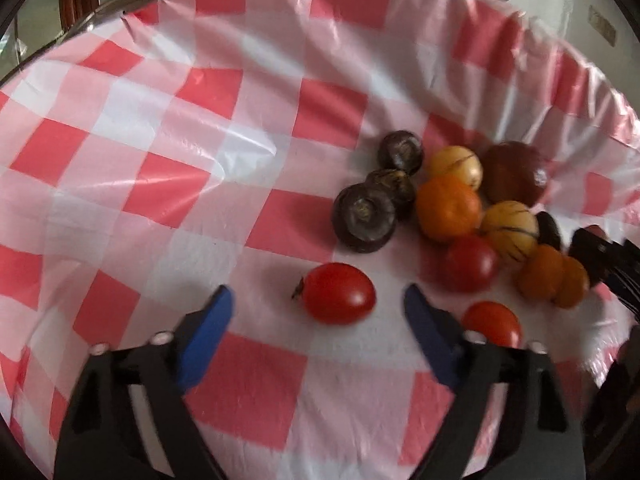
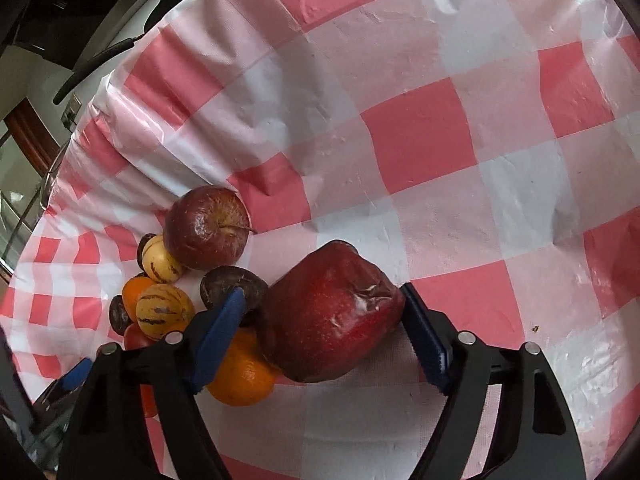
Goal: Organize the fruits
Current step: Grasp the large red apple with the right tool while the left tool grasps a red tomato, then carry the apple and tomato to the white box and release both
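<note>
Left gripper: my blue fingers spread wide around a small oval red tomato, untouched, on the red-and-white checked plastic cloth. Right gripper: fingers flanking a large wrinkled dark-red apple (contact unclear).

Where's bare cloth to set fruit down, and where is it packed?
Free: the checkered tablecloth left of the dark round fruits, and the cloth beyond and right of the big red apple. Crowded: the cluster around the orange and striped yellow fruits.

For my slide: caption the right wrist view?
Right gripper fingers straddle a red apple beside piled fruit on checked cloth.
</note>
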Tool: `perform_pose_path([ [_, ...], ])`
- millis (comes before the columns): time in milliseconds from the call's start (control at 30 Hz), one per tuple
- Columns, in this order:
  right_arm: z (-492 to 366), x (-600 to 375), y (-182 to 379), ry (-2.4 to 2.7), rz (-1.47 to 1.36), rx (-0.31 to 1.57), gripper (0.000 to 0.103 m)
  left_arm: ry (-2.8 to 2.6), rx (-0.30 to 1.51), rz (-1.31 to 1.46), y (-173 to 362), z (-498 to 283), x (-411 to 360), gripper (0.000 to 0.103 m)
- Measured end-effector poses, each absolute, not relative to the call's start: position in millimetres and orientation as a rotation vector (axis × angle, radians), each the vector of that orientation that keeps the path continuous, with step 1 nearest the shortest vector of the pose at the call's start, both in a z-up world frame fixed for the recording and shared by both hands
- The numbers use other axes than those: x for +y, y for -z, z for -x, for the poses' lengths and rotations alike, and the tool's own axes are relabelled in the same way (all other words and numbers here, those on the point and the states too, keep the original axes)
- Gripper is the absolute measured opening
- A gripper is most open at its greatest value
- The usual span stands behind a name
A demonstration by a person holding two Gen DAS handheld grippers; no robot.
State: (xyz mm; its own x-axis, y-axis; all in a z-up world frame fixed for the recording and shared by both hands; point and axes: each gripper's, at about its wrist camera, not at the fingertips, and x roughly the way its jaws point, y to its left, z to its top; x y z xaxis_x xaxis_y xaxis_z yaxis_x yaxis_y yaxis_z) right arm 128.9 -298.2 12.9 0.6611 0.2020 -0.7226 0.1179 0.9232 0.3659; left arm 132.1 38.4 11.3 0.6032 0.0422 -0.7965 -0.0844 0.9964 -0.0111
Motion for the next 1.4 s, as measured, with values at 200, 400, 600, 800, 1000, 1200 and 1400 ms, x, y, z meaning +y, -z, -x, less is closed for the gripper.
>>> perform_pose_path([
  [200, -128.9, -291.6, -12.8, -0.032, -0.361, 0.86, 0.077, -0.056, 0.917, 0.001, -8.2, -133.6, 31.4, 0.043],
  [400, -139.5, -266.0, -10.1, -0.014, -0.325, 0.872, 0.078, -0.045, 0.904, 0.084, -10.6, -131.4, 43.5, 0.038],
  [600, -146.6, -248.7, -8.2, -0.003, -0.309, 0.876, 0.076, -0.01, 0.886, 0.166, -10.7, -129.2, 57.0, 0.038],
  [800, -121.7, -253.0, -16.4, 0.019, -0.323, 0.896, 0.064, -0.001, 0.861, 0.205, -18.3, -96.2, 64.0, 0.038],
  [1000, -60.0, -248.2, -28.3, -0.011, -0.44, 0.875, 0.064, 0.015, 0.852, 0.189, -28.9, -32.4, 62.9, 0.038],
  [1200, -8.4, -228.3, -36.5, -0.092, -0.442, 0.887, 0.064, 0.005, 0.838, 0.157, -31.5, 24.0, 68.0, 0.038],
  [1400, 41.0, -170.4, -41.4, -0.236, -0.365, 0.899, 0.064, -0.037, 0.794, 0.11, -41.4, 87.9, 85.3, 0.038],
])
